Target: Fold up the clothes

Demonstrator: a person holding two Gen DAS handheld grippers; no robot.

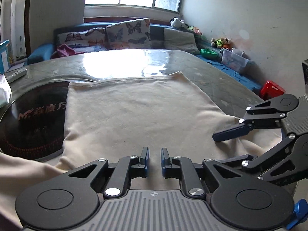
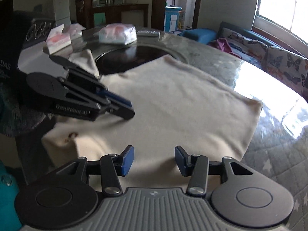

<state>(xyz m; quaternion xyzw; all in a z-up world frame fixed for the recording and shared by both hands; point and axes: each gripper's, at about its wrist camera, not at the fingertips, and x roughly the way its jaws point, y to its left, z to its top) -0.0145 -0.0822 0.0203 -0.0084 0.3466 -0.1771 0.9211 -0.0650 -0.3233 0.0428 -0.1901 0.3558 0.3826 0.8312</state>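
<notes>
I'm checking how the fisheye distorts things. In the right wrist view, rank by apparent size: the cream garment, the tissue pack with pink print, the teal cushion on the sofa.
1. cream garment, by far the largest.
2. tissue pack.
3. teal cushion, looks close to the pack; both lie far off, so their order is unsure.

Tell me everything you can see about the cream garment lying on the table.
The cream garment is soft knit-like fabric, spread nearly flat on the round table in a roughly rectangular, already folded shape. One edge overlaps the dark glass turntable. A small brownish mark shows near the corner closest to the person. The left gripper, jaws slightly apart, and the right gripper, jaws wide apart, hover over its near edge; neither visibly grips it. A further cream piece lies beyond the left gripper.
</notes>
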